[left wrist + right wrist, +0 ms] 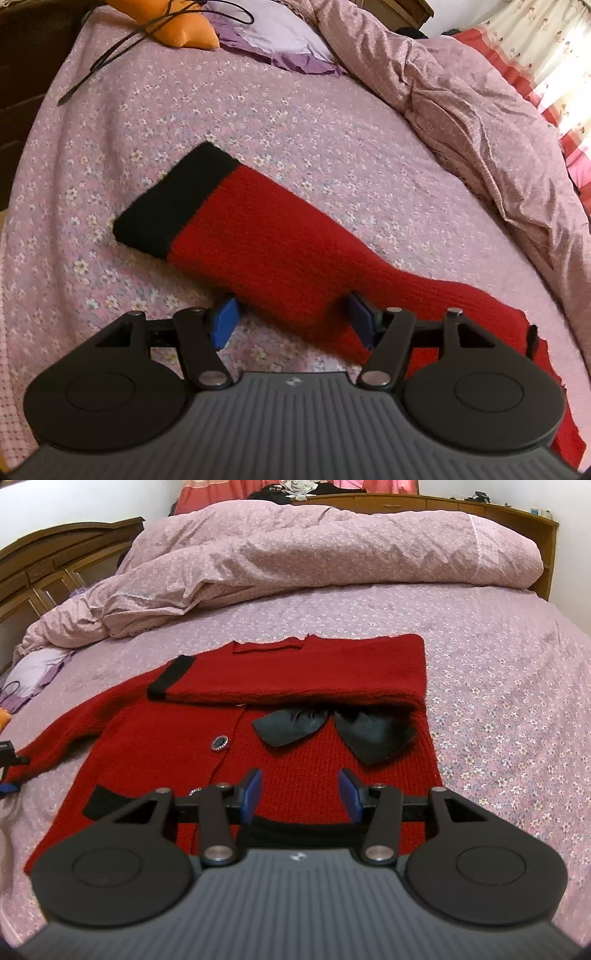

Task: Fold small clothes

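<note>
Right wrist view, centre frame: red knit cardigan [295, 746] with black cuffs, one sleeve [295, 679] folded across; both grippers' jaws parted, gripping nothing.

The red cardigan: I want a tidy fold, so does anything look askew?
Yes. On the red cardigan, one sleeve is folded across the chest, while the other sleeve still sticks out sideways, unfolded, between the left gripper's open fingers.
</note>
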A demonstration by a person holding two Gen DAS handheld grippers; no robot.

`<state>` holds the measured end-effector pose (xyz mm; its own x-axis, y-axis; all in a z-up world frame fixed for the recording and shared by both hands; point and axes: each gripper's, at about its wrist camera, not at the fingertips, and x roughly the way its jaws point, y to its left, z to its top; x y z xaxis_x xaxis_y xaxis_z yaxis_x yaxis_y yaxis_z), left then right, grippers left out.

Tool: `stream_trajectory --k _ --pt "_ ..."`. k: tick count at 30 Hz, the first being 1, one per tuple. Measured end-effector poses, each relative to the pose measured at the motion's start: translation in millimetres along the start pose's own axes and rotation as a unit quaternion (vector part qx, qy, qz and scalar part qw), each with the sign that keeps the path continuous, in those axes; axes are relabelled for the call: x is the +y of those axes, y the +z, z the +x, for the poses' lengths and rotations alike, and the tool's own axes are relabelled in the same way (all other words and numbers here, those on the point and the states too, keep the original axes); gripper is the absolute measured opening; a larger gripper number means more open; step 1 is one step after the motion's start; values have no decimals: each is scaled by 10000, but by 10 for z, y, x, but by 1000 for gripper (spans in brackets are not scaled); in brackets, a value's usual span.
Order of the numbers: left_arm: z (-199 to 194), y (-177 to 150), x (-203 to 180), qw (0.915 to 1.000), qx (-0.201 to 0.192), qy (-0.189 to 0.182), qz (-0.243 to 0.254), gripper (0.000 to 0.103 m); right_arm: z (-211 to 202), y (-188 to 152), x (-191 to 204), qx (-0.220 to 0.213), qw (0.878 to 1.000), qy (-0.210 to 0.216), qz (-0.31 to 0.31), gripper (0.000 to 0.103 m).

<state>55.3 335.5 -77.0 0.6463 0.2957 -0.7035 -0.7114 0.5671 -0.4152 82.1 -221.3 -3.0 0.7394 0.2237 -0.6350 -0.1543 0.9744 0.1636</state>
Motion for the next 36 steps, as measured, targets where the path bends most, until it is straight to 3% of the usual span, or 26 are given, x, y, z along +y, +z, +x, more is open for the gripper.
stream_trajectory --k 9,12,14,16,24,31,36 --pt "212 128 -226 9961 -458 508 560 69 62 -14 6 81 10000 33 4 49" --pt "294 199 -334 9928 -527 615 888 50 68 -33 -9 105 9999 12 10 49" --pt "329 274 -408 9907 -588 616 1059 25 65 -45 -15 118 9999 0 -4 49" --pt "333 401 -467 9900 -664 466 1157 15 59 -50 -23 111 9999 -14 -7 49" --pt "-31 901 -967 9795 -1287 -322 1513 12 79 -28 -80 8 9998 -15 187 49" --pt "-418 821 -1712 9574 -1537 -1377 2022 12 130 -52 -35 51 9997 128 181 49" --pt "-651 668 -2339 9391 -1499 -2159 2216 12 88 -56 -85 -6 9995 150 264 49"
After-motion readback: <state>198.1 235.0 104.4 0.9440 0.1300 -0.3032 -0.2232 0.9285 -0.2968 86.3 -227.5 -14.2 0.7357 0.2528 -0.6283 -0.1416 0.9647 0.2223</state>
